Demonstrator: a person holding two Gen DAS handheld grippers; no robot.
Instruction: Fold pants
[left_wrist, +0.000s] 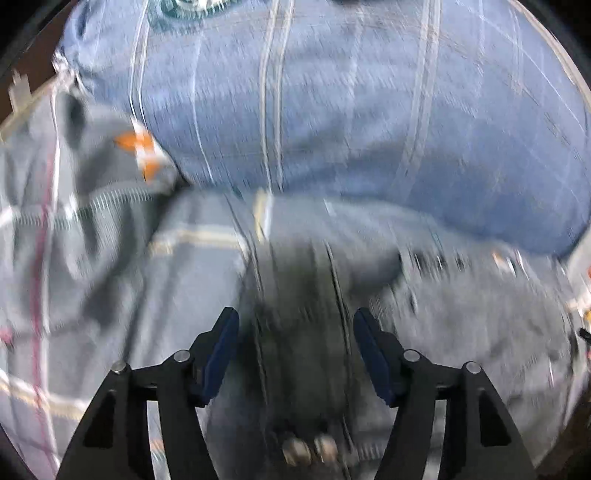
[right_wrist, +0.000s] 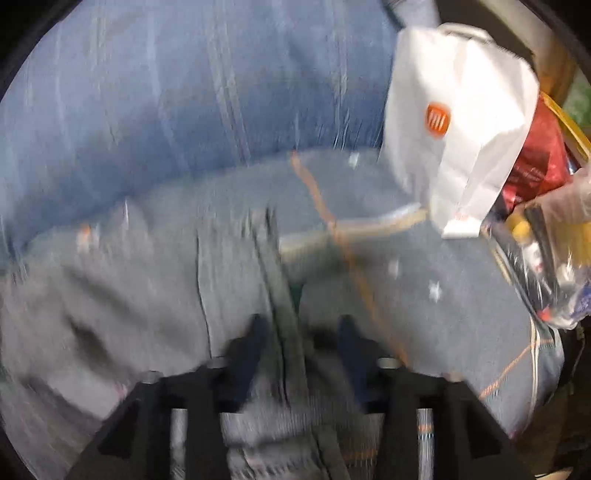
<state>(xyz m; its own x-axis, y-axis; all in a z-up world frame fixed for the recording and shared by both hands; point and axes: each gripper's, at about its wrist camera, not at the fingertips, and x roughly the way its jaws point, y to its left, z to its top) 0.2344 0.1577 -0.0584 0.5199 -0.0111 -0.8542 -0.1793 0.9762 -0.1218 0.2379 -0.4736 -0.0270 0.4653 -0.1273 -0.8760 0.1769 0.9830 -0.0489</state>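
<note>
Both sets of jaws stand spread, gripping nothing. The left gripper (left_wrist: 295, 325) has a dark seamed ridge of the grey pants (left_wrist: 295, 280) running up between its blue pads (left_wrist: 221, 354), which stand clear of it on either side; likely it straddles the ridge so as to pinch it there. The right gripper (right_wrist: 301, 332) frames a similar raised fold of the same pants (right_wrist: 147, 295), also untouched. The pants lie rumpled and unfolded on a plaid bedspread (left_wrist: 44, 258), against a blue striped pillow (left_wrist: 351, 110). At the right edge a white paper bag (right_wrist: 458, 122) leans among clutter. Heavy blur hides finer detail.
</note>
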